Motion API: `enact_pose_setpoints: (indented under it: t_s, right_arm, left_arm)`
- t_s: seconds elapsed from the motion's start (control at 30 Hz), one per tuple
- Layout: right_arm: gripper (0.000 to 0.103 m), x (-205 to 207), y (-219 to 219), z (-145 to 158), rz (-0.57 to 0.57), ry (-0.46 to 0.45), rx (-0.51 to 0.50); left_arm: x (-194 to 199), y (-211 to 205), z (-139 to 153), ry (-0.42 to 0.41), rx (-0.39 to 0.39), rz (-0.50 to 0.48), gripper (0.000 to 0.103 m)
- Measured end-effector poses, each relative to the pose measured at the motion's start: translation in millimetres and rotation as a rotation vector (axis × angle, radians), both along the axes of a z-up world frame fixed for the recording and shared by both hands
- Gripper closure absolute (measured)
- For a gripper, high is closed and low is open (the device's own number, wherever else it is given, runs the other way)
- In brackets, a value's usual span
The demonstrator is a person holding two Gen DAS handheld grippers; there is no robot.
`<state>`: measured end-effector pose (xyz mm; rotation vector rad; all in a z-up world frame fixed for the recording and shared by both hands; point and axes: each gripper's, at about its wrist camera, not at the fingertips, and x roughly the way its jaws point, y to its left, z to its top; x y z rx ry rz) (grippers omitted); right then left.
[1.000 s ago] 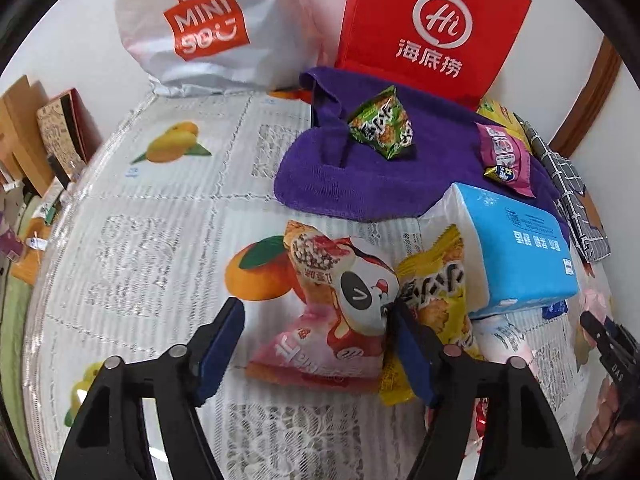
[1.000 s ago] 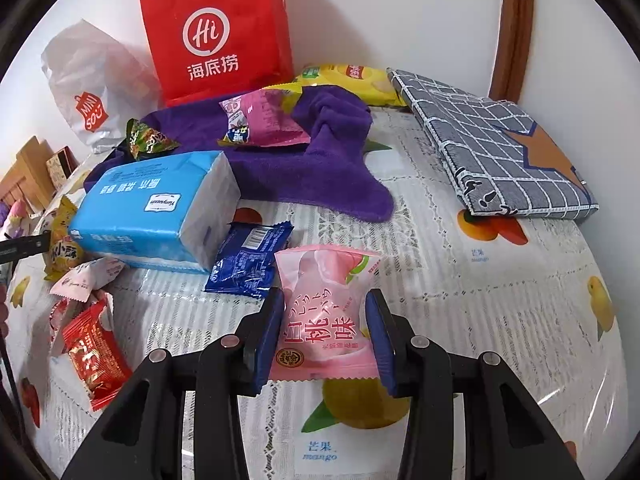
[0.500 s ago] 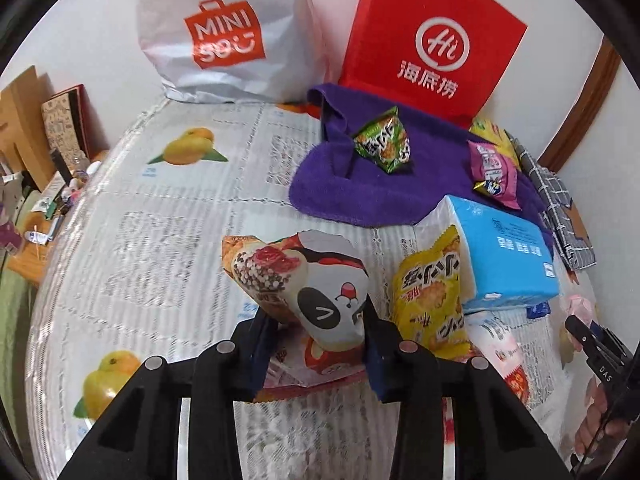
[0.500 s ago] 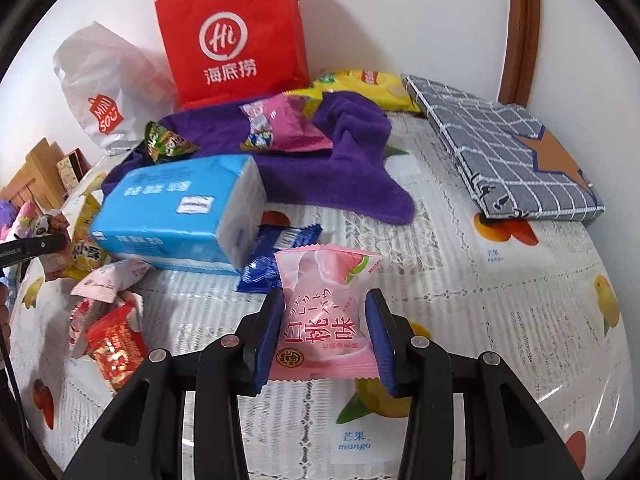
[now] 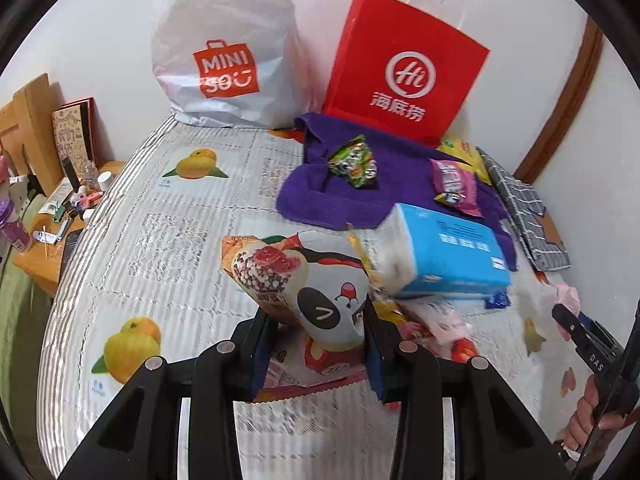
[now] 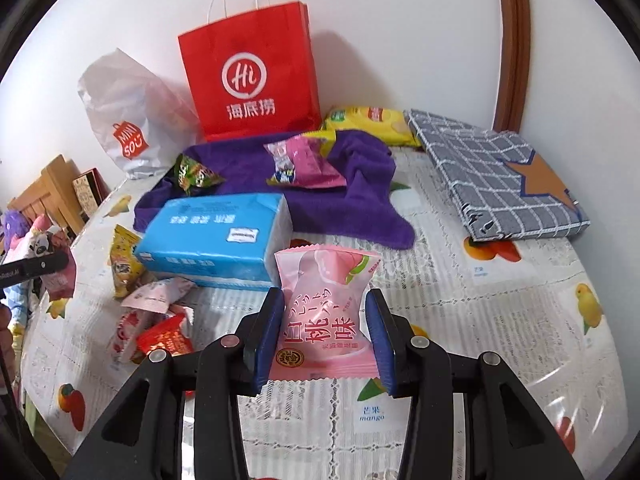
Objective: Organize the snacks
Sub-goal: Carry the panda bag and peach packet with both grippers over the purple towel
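Observation:
My left gripper (image 5: pixel 318 344) is shut on a panda-print snack bag (image 5: pixel 308 284) and holds it above the table. My right gripper (image 6: pixel 326 334) is shut on a pink peach snack packet (image 6: pixel 326 312), lifted over the table. A green snack (image 5: pixel 354 156) and a magenta packet (image 5: pixel 454 184) lie on a purple towel (image 5: pixel 320 200). A yellow snack (image 6: pixel 124 260) and red and pink packets (image 6: pixel 160 328) lie left of a blue tissue pack (image 6: pixel 216 236). A red paper bag (image 6: pixel 250 76) and a white Miniso bag (image 5: pixel 224 52) stand at the wall.
A grey checked folded cloth (image 6: pixel 496 176) lies at the right with a yellow chip bag (image 6: pixel 372 120) behind it. A wooden side table with small items (image 5: pixel 60 208) stands left of the fruit-print tablecloth (image 5: pixel 160 240). The right gripper shows in the left wrist view (image 5: pixel 588 344).
My left gripper closed on the panda-print bag and lifted it off the table. My right gripper, still holding the pink packet, rose and drew back slightly.

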<state>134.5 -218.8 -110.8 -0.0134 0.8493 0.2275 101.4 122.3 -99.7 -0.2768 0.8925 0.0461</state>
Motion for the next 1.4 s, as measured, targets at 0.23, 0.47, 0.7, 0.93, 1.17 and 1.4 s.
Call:
enact_pose_setpoints:
  t_s: [0.23,0.47,0.7,0.93,1.17,1.4]
  right_arm:
    - [0.061,-11.8,3.1,27.0,0.016,-0.034,0.011]
    - [0.061,-11.3,8.3,42.1,0.050,-0.070,0.013]
    - [0.061,-2.0,7.8,51.9,0.047,-0.078,0.025]
    - [0.061,23.2,13.4,64.3,0.046,-0.084,0.022]
    - [0.061,59.5,28.0,70.6,0.056,-0.085,0.024]
    - [0.061,101.4,44.8,75.9,0.066,-0.082,0.021]
  left_arm:
    - [-13.5,-19.4,21.2,-0.032,-0.001,-0.017,0.066]
    - [-13.6,-33.4,38.5,-0.057,-0.013,-0.019,0.066]
    - [0.8,-53.2,48.6,-0.062,-0.001,-0.065,0.066]
    - [28.0,-73.3,55.9,-0.062,0.011,-0.118,0.066]
    - [60.2,-74.7,62.8,-0.061,0.022,-0.139,0.066]
    - [92.7,-66.9,73.1,-0.071,0.041,-0.133,0.066]
